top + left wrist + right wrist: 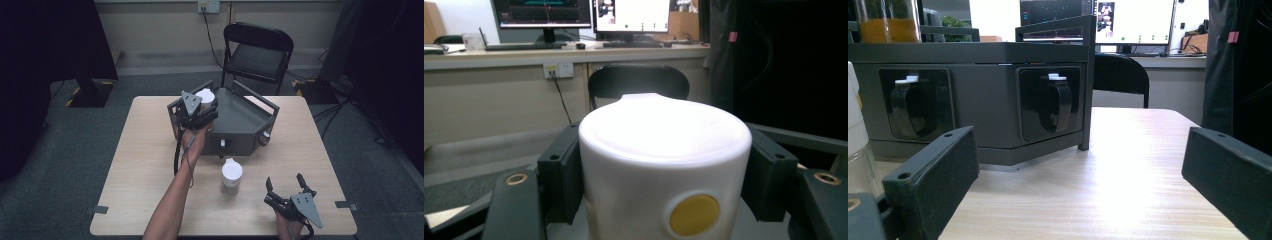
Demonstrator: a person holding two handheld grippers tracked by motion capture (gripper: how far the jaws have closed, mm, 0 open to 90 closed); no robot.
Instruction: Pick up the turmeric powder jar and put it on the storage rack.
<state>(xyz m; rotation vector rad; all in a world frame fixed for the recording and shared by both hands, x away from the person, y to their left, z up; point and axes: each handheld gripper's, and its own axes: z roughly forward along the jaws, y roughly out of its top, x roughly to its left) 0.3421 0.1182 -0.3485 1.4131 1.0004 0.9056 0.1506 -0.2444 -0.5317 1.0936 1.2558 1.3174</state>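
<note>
left gripper view: white container [664, 165] hides the grey box behind.

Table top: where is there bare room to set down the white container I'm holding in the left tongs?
Bare wood lies left of the grey rack, out to the table edge, and along the right side past the rack. Crowded: the front middle, where a second white container stands beside the open right tongs.

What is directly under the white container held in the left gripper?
The white container sits over the grey cabinet's top, clamped by the left gripper. Its base is hidden, so contact can't be told.
</note>
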